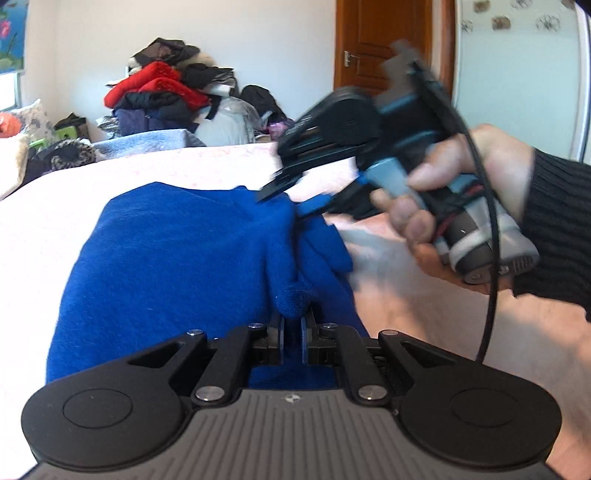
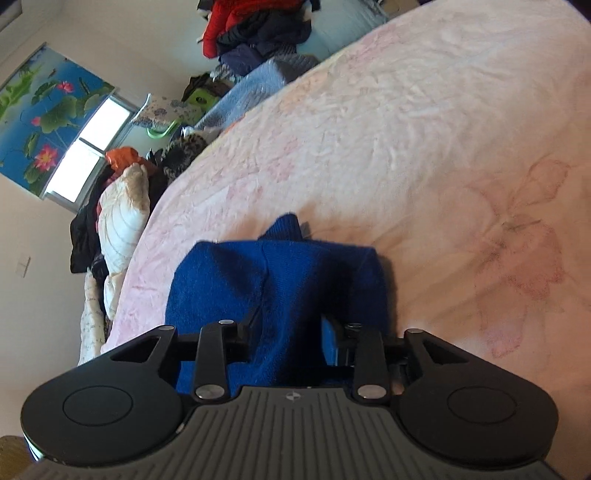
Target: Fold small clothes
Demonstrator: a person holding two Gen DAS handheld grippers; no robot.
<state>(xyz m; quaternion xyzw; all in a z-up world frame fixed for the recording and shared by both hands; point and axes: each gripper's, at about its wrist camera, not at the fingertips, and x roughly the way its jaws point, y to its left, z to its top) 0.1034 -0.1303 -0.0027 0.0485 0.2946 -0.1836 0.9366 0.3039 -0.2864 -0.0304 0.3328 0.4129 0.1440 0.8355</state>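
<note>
A blue knit garment (image 1: 166, 251) (image 2: 229, 280) lies bunched on the pink bed sheet (image 1: 55, 221) (image 2: 406, 147). My left gripper (image 1: 293, 321) is shut on a pinch of its near edge, a nub of blue knit sticking up between the pads. My right gripper (image 1: 286, 202), blurred and held by a hand (image 1: 461, 206) in a black sleeve, reaches the garment's far right edge. In the right wrist view this gripper (image 2: 291, 328) has its jaws apart, with a thick fold of the blue fabric running between them; the pads do not visibly press it.
A heap of red and dark clothes (image 1: 162, 88) (image 2: 251, 29) stands beyond the bed. A wooden door (image 1: 380, 44) and a white cabinet (image 1: 517, 74) are at the back right. Pillows and clothes (image 2: 122, 218) line the bed's side under a window (image 2: 92, 140).
</note>
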